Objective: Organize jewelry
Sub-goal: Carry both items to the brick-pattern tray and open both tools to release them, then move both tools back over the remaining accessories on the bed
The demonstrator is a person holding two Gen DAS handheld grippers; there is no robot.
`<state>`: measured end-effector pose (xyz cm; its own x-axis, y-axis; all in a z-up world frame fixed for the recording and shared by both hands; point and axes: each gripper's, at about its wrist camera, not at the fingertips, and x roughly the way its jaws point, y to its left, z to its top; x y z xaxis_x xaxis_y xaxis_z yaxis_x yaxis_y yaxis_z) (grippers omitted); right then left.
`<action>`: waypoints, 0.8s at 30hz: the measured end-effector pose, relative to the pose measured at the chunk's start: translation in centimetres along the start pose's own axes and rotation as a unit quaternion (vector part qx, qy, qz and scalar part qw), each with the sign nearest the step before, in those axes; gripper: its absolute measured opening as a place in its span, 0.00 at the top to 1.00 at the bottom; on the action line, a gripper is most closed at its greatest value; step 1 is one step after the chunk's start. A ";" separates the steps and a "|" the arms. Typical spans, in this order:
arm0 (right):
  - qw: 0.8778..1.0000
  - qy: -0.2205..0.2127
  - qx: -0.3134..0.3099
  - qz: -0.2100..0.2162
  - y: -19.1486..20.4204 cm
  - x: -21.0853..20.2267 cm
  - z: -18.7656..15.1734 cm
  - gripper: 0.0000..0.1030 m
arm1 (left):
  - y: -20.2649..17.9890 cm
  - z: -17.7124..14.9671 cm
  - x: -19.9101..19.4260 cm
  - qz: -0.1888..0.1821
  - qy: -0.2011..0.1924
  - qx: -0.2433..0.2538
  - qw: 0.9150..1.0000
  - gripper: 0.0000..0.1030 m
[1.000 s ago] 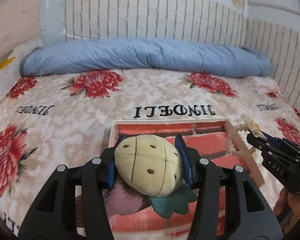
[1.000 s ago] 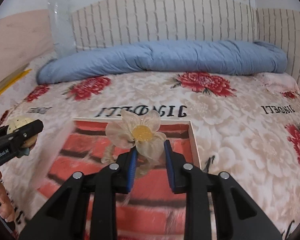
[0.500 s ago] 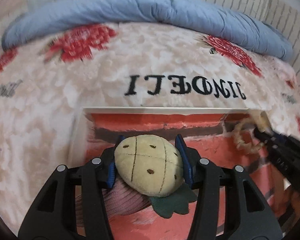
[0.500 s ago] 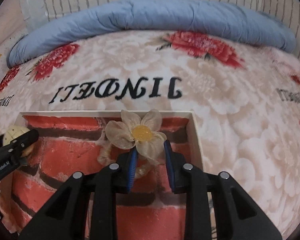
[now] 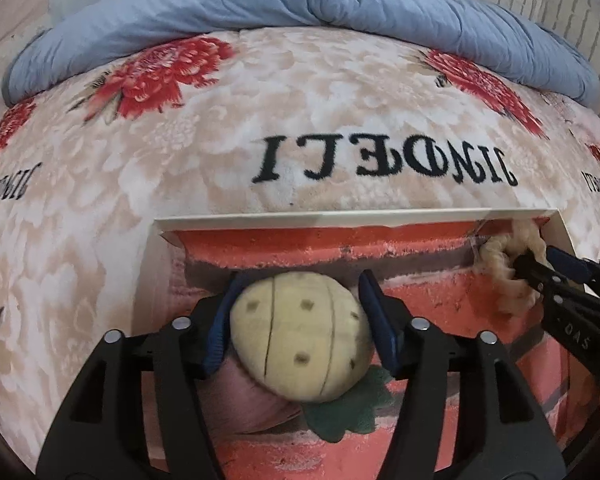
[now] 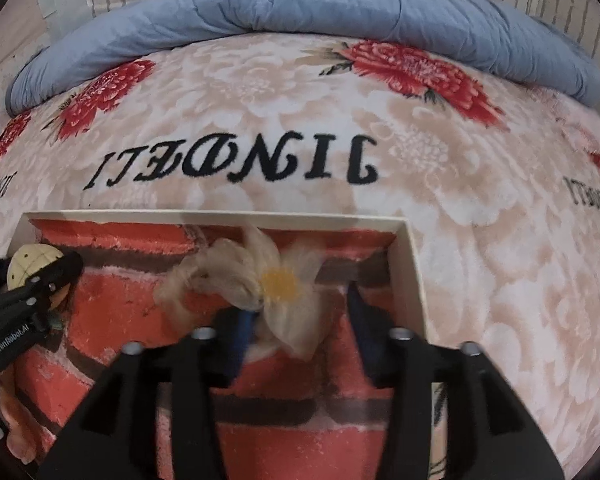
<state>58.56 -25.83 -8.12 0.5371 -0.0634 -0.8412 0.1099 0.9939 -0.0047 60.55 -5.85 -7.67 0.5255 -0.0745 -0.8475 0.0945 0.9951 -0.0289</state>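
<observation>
Left wrist: pineapple scrunchie [image 5: 300, 344] lies crosswise between fingers [image 5: 374, 320], leaves [image 5: 346, 408] nearest.

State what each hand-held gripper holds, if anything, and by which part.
Left hand-held gripper: the pineapple hair tie, gripped across the plush's sides. Right hand-held gripper: open, holding nothing; flower hair tie lies between its fingers.

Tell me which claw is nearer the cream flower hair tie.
Right. The right claw stands open around the flower hair tie in the tray; the left claw grips the pineapple plush across the tray.
</observation>
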 end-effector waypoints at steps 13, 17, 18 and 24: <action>0.999 -0.045 0.015 0.016 -2.6 -7.4 -2.6 0.22 | 0.4 -1.0 -9.8 0.000 -0.061 -0.001 0.998 0.07; 0.998 -0.059 0.021 0.021 -3.4 -9.8 -4.6 0.18 | 0.5 -2.6 -12.7 0.009 -0.083 0.006 0.997 0.05; 0.998 -0.062 0.021 0.021 -3.5 -10.2 -5.0 0.18 | 0.5 -3.1 -13.4 0.010 -0.085 0.009 0.996 0.05; 0.996 -0.079 0.022 0.021 -4.1 -13.4 -8.0 0.16 | -0.1 -6.0 -16.5 0.015 -0.096 0.023 0.995 0.05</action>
<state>44.22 -28.34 -1.21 0.6666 -0.0382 -0.7444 0.1195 0.9913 0.0561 46.86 -4.35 3.12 0.6807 -0.0603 -0.7301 0.1127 0.9934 0.0230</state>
